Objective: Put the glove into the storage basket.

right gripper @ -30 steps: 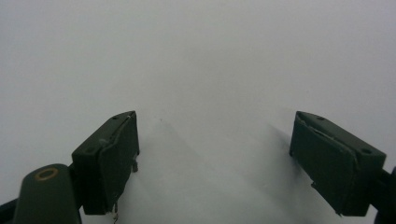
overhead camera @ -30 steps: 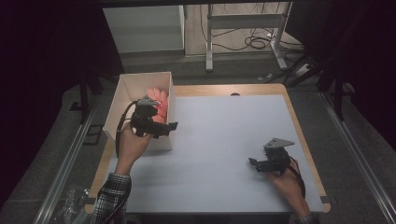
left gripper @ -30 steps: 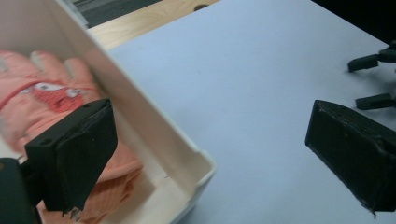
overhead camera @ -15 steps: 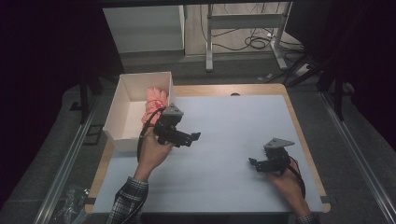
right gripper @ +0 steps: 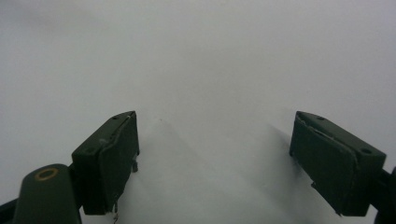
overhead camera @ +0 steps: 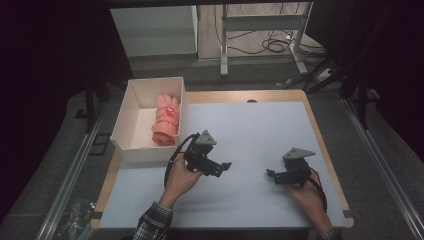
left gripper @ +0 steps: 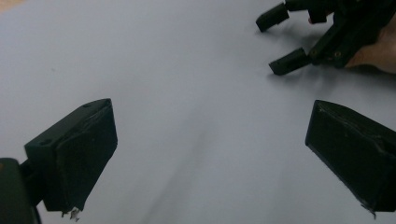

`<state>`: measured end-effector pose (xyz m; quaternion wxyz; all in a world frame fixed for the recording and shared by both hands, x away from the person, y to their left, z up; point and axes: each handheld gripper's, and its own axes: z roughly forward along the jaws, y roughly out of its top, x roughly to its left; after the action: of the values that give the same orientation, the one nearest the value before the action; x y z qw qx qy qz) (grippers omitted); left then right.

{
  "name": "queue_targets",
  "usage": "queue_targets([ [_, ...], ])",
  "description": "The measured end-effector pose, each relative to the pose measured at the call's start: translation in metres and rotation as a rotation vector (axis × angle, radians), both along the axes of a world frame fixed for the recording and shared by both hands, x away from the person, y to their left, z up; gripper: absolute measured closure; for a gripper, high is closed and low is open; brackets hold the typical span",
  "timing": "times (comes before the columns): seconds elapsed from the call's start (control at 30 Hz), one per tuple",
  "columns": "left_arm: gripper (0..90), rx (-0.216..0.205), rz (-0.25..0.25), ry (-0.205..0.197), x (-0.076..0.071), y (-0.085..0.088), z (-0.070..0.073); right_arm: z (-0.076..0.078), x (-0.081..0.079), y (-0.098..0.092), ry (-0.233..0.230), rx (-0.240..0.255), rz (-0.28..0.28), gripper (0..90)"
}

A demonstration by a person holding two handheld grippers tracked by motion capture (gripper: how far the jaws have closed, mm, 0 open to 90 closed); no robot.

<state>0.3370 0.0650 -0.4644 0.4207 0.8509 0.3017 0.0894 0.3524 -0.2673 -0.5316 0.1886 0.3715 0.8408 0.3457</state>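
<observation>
Both hand-held grippers, left hand-held gripper (overhead camera: 226,166) and right hand-held gripper (overhead camera: 270,174), gape over bare table (overhead camera: 260,125).

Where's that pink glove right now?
In the high view, the pink glove lies inside the white box at the table's left edge, against its right wall, beyond the left gripper.

Desk (overhead camera: 260,130) has a smooth matt pale-grey top w/ bare wood edging at the frame's upper & left rim. White box (overhead camera: 131,127) at upper left looks like matt card/foam board; the pink glove (overhead camera: 166,119) inside is soft knit cloth. Both tools, left (left gripper: 205,158) & right (right gripper: 215,163), are matt black plastic, pads scuffed at the edges.
</observation>
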Motion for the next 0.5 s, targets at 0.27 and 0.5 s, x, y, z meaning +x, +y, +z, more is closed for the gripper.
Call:
queue_targets([
  [0.27,2.6,0.002,-0.040,0.025,-0.007,-0.005,-0.032,0.000,0.000,0.000,0.000,0.000,-0.001,15.9],
  [0.5,2.6,0.023,-0.042,0.034,-0.015,-0.006,-0.055,0.000,0.000,0.000,0.000,0.000,-0.001,15.9],
])
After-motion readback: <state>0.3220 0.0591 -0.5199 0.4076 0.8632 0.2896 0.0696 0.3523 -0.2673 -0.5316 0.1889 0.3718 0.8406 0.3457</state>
